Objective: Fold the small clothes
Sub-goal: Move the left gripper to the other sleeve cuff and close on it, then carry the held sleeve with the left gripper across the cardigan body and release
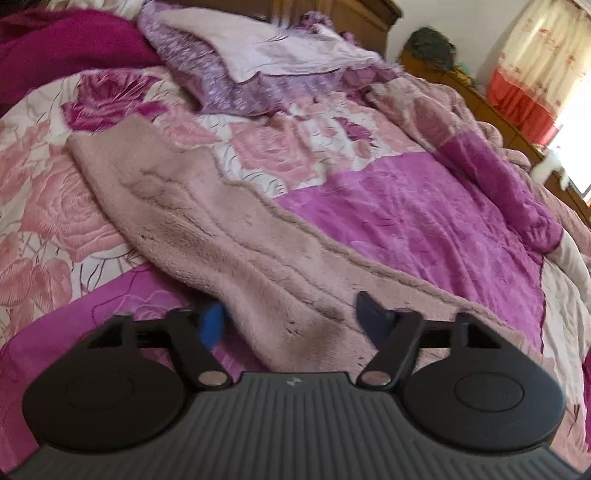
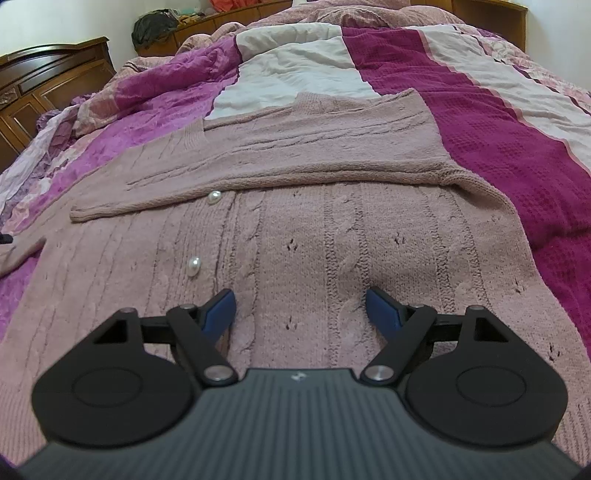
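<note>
**One sleeve folded in, the other waiting**

Left wrist view: the left gripper (image 1: 290,321) hangs low over a long strip of the pink cardigan (image 1: 221,236), which looks like its sleeve. The strip runs away from the camera, up and to the left across the flowered bedspread (image 1: 406,206). The jaws stand fairly wide with the knit lying between and under them, but the blue pads do not press on it, so nothing is gripped. The picture is a little blurred. Behind, a lilac pillow (image 1: 258,55) lies near the wooden headboard (image 1: 362,18), and a curtain (image 1: 535,74) hangs at the far right.

Right wrist view: the right gripper (image 2: 300,308) sits just above the cardigan's cable-knit body (image 2: 332,258), jaws wide and empty, fingertips close to the knit or perhaps just brushing it. One sleeve (image 2: 295,155) already lies folded across the chest. It covers part of the button line, where two pearl buttons (image 2: 194,266) show. The garment is spread flat on the bed, over a white and dark red blanket (image 2: 480,122) on one side and the purple spread on the other.

My reading: the sleeve step is half done. The next move would be for the left jaws to pinch the loose sleeve near its end, lift it only enough to clear the bed, and lay it across the chest over the first one. The right gripper could hold the body down so the soft, stretchy knit does not drag or bunch.
</note>
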{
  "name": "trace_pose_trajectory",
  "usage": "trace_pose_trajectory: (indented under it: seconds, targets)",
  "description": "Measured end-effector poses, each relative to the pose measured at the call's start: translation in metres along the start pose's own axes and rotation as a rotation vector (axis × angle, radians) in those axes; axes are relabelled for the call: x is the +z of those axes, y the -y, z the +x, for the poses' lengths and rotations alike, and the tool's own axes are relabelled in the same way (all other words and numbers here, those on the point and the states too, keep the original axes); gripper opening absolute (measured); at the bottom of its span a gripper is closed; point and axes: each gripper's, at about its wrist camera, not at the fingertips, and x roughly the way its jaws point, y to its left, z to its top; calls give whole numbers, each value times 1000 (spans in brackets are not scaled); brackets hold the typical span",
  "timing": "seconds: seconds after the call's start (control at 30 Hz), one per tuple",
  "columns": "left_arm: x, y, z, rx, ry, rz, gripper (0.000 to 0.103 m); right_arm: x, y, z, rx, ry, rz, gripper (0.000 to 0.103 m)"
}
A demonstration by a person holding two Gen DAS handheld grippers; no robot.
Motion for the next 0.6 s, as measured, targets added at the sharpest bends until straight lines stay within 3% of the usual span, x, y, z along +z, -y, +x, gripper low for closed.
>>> trace_pose_trajectory:
  seconds: [0.1,0.33,0.5,0.6]
  targets:
    - [-1,1,6,12,-7,35,63,0,0,0,-2,-2,-2,81]
    - [3,8,16,32,0,118,61,1,-1,0,-2,-4,2,81]
    - [5,6,7,37,18,143,23,3,1,-1,6,-10,15,81]
    - [8,1,-4,-4,37,133,14,5,4,-3,16,-14,33,81]
